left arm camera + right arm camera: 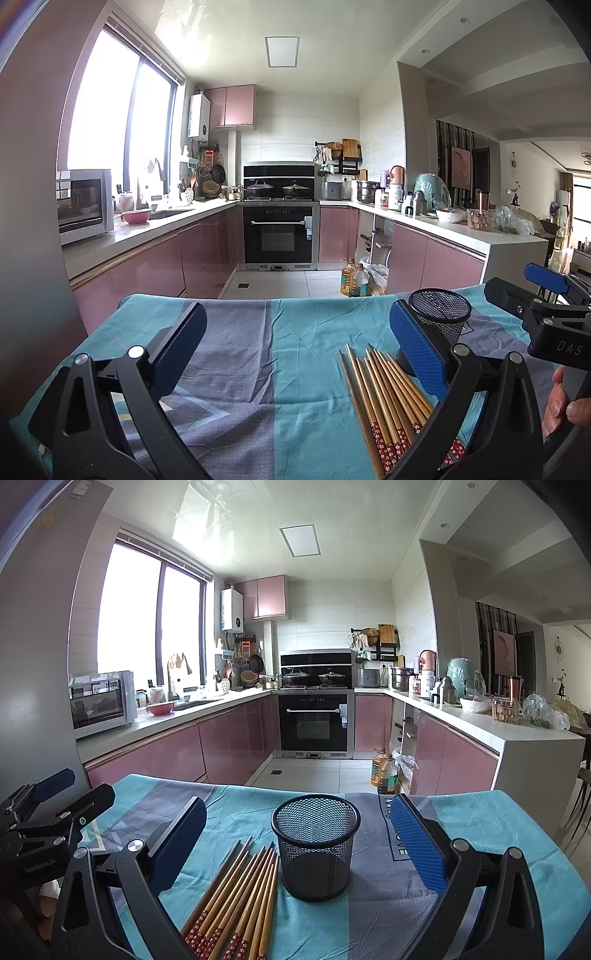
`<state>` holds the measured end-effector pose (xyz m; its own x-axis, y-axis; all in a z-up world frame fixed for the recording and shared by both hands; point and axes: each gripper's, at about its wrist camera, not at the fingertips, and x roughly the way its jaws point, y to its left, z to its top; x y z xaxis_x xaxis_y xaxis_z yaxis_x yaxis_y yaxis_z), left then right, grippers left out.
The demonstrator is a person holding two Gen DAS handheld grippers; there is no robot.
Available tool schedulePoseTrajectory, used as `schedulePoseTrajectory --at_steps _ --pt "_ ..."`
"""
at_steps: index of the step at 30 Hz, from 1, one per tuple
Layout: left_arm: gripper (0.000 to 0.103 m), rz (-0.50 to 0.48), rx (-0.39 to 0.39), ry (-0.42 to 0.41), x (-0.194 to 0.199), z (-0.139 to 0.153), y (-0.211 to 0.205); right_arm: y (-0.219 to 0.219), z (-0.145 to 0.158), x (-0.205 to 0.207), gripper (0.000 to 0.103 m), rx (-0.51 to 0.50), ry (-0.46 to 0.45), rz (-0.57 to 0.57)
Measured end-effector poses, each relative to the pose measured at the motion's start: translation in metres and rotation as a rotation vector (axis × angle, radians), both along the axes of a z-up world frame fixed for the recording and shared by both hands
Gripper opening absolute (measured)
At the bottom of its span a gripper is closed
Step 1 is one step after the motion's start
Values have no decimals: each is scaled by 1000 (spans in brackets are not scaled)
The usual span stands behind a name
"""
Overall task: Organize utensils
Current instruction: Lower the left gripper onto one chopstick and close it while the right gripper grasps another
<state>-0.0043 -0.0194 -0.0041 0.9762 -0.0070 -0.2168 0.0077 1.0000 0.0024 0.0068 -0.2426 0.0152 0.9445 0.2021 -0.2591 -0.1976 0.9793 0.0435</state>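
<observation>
Through the left wrist camera, the left gripper [295,354] is hovering over the bench [303,413], which is wearing a teal and grey cloth [236,369]. Its jaws are standing wide apart and gripping nothing; only bare cloth is lying between them. The bundle of wooden chopsticks [388,398] is lying flat on the cloth toward the right, its red patterned ends pointing at the camera, partly passing under the right-hand blue pad. The black mesh holder [441,317] is standing upright just behind that pad, beyond the chopstick tips. The right gripper [524,291] is showing at the far right edge, with a hand [563,400] below it.

Through the right wrist camera, the right gripper [299,834] is likewise spreading its jaws wide, empty. The mesh holder [316,845] is sitting upright directly between the two pads, touching neither. The chopsticks [236,897] are fanning out just left of the holder, near the left-hand pad, tips almost reaching the holder's side. The left gripper [55,794] is visible at the left edge, well apart from both.
</observation>
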Motion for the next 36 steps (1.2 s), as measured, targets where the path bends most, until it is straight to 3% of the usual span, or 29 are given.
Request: schedulePoseTrajectory --at_steps 9,14,22,24,27,36 --pt "97 -11 8 31 7 -3 -3 -5 -7 3 96 7 43 21" --pt "94 -34 22 89 18 -8 -3 -8 -20 10 96 -11 133 57" --pt "79 -114 80 302 53 -39 -12 -4 -66 39 64 -62 408 122" --pt "76 -146 89 353 63 -48 -17 0 -76 45 60 -68 456 146" --pt "71 -178 112 415 76 -61 -25 9 -88 49 49 -89 500 171" --pt "66 -239 132 563 108 -94 -37 18 -102 63 37 -106 593 198"
